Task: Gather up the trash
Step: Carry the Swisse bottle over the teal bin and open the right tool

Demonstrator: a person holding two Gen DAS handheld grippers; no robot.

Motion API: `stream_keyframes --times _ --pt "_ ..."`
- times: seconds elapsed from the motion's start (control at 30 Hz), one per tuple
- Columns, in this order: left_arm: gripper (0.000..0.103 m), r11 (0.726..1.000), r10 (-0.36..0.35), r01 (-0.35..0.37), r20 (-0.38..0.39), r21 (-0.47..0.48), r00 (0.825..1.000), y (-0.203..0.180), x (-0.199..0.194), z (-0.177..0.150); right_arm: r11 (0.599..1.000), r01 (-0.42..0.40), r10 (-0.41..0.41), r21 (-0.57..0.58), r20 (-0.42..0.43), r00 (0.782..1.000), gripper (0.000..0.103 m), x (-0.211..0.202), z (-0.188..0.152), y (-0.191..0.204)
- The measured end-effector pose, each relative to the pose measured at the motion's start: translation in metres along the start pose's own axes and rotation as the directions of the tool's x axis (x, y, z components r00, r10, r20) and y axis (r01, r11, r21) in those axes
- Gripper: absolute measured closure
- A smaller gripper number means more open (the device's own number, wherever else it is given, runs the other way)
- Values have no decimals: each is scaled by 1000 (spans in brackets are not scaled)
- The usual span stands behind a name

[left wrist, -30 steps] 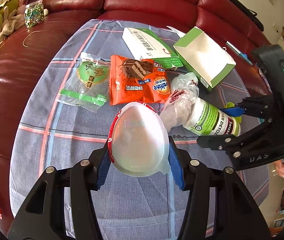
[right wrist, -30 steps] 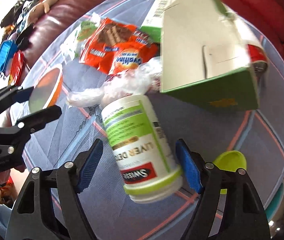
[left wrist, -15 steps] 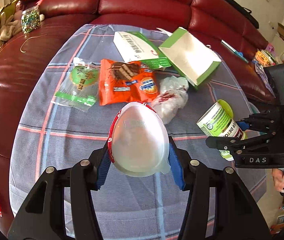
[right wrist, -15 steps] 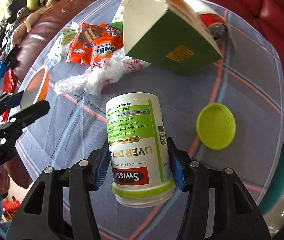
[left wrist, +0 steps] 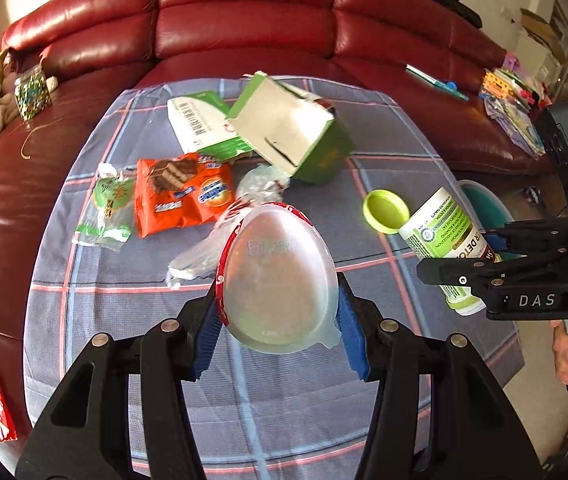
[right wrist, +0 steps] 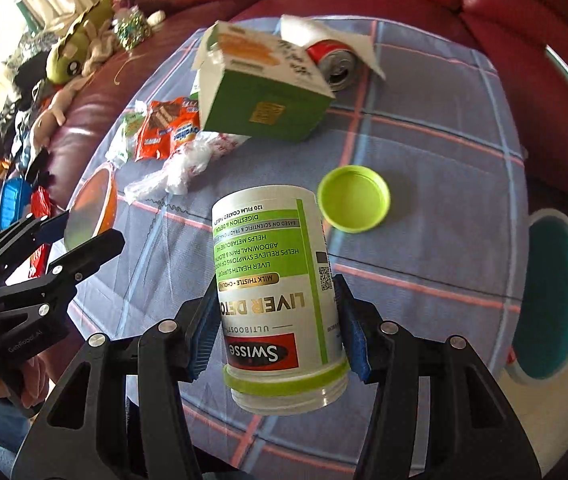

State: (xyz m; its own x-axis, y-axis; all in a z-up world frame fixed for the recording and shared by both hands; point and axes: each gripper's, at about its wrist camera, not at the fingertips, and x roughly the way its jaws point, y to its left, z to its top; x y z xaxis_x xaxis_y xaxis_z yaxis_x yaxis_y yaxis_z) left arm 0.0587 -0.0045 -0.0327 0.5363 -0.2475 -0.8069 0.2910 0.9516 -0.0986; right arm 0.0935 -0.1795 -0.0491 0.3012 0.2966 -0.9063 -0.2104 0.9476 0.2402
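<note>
My left gripper (left wrist: 277,330) is shut on a clear plastic cup with a red rim (left wrist: 275,276), held above the cloth-covered table (left wrist: 131,312). My right gripper (right wrist: 275,334) is shut on a white and green Swisse pill bottle (right wrist: 271,284), lifted off the table; the bottle also shows in the left wrist view (left wrist: 448,240). Its green lid (right wrist: 354,199) lies on the cloth. On the table lie an orange Ovaltine wrapper (left wrist: 181,194), a green snack packet (left wrist: 109,210), a crumpled clear bag (right wrist: 187,160), a green and white open box (right wrist: 259,96) and a red soda can (right wrist: 334,60).
A teal bin (right wrist: 552,296) stands below the table's right edge. A flat white and green box (left wrist: 199,126) lies at the back. A red leather sofa (left wrist: 243,20) wraps around the table, with toys and clutter on its left seat (right wrist: 71,60).
My right gripper closed on the pill bottle and lifted it toward the table's right edge. The green box tipped over. My left gripper drew back a little with the cup.
</note>
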Motion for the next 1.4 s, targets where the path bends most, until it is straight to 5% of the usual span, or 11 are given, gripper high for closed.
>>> stream_keyframes --times 0.27,0.67,1.0,1.4 --pt "53 996 -12 10 23 92 1000 -48 -9 14 997 4 -10 73 78 997 49 -36 -13 -34" --pt "53 950 -126 122 -7 287 992 -167 17 56 951 36 -110 306 229 967 49 -114 -45 -158" --pt "53 896 -193 214 -93 389 977 -255 65 74 861 126 -238 493 170 956 49 -113 -76 -264" --pt "53 858 -192 240 -151 454 970 -304 114 88 815 143 -220 562 72 973 48 -64 -82 -320"
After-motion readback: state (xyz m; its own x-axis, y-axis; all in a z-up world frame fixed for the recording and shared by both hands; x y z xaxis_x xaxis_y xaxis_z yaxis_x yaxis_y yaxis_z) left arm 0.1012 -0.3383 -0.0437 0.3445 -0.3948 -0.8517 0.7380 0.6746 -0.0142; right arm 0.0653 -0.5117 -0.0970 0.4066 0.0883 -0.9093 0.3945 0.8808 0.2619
